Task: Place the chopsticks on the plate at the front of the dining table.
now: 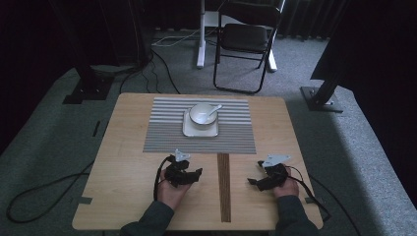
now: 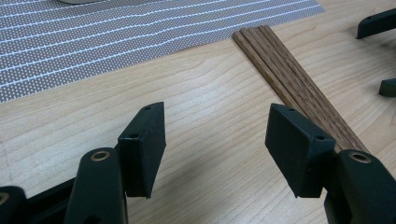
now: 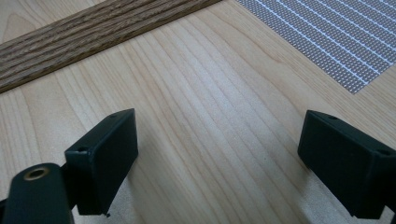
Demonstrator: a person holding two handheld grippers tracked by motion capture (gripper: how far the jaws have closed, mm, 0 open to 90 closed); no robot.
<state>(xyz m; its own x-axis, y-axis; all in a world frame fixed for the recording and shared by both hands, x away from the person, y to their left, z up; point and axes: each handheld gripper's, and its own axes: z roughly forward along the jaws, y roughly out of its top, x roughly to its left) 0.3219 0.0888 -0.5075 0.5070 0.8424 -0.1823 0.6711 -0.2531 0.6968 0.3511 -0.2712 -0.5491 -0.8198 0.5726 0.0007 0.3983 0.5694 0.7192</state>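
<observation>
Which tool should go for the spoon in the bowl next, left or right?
Probably right. The spoon leans out of the bowl with its handle toward the right side. Both the right tool and left tool are open, empty and similarly far.

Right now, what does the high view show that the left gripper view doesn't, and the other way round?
High view alone: the bowl with a spoon in it on a square plate, a folding chair beyond the table, and both hands, each with a gripper. Left gripper view alone: a close look at the left gripper, its jaws open over bare wood with nothing between them. Both: the striped mat, the dark wood strip, the table and the right gripper.
</observation>
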